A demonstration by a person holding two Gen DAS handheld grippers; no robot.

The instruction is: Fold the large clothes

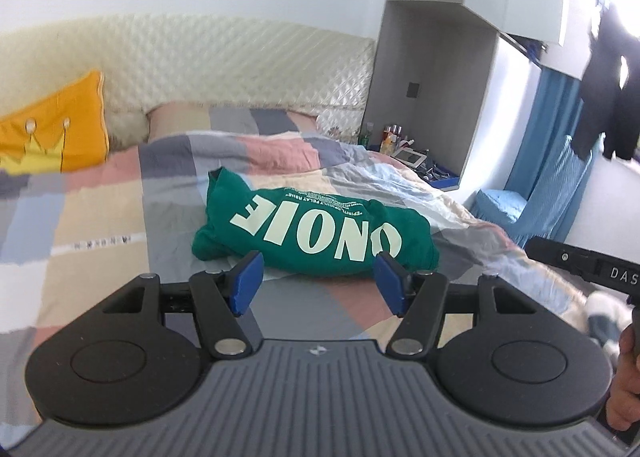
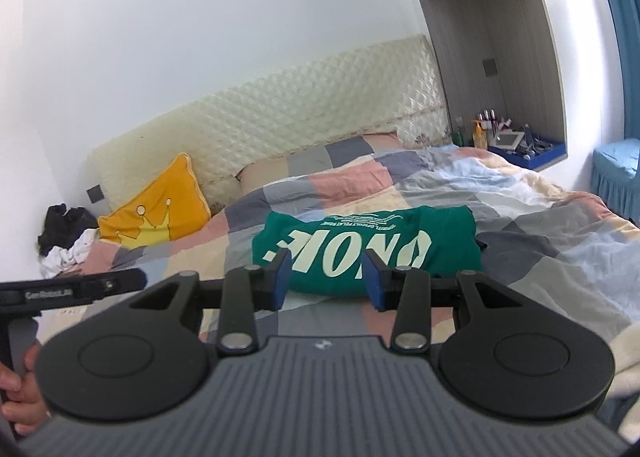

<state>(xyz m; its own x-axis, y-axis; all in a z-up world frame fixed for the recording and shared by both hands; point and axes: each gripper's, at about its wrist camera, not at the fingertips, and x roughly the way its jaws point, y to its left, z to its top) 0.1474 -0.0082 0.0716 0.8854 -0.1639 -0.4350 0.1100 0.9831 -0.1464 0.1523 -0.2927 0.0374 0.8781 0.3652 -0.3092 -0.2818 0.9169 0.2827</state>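
A green shirt (image 1: 316, 229) with large white letters lies folded into a compact bundle in the middle of the bed; it also shows in the right wrist view (image 2: 372, 249). My left gripper (image 1: 318, 283) is open and empty, held above the bed just short of the shirt's near edge. My right gripper (image 2: 326, 281) is open and empty, also just in front of the shirt's near edge. Part of the right gripper's body (image 1: 588, 261) shows at the right of the left wrist view, and the left gripper's body (image 2: 72, 289) at the left of the right wrist view.
The bed has a patchwork duvet (image 1: 100, 225) and a quilted cream headboard (image 1: 240, 65). An orange crown pillow (image 1: 56, 133) leans at its head. A bedside niche (image 2: 516, 145) holds bottles and small items. Dark and white clothes (image 2: 68, 237) lie beside the bed. A blue-covered seat (image 1: 504, 205) stands nearby.
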